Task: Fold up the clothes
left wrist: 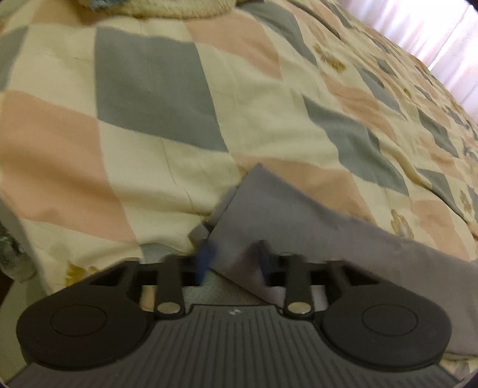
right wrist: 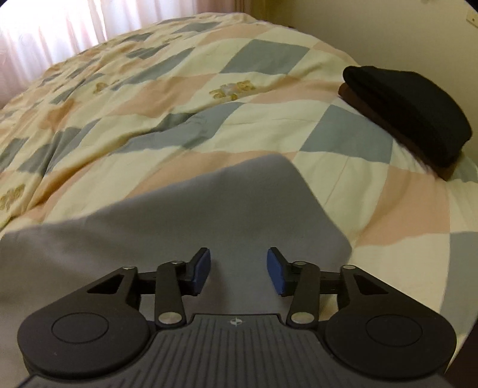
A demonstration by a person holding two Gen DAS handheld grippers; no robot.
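Note:
A plain grey garment [left wrist: 283,215] lies on the checked quilt [left wrist: 149,119]. In the left wrist view its pointed corner reaches in between the fingers of my left gripper [left wrist: 233,261]. The blurred blue pads stand apart, with cloth lying over the right-hand one. In the right wrist view the same grey garment [right wrist: 209,209] spreads out under my right gripper [right wrist: 239,265]. That gripper hovers open above the garment's rounded far edge. Its blue pads [right wrist: 276,274] are wide apart and hold nothing.
The quilt [right wrist: 209,104] covers a bed. A folded stack of black and brown clothes [right wrist: 409,110] sits at the right edge near a wall [right wrist: 388,29]. A cream knitted item [left wrist: 179,9] lies at the far end. Light curtains [right wrist: 44,29] hang behind the bed.

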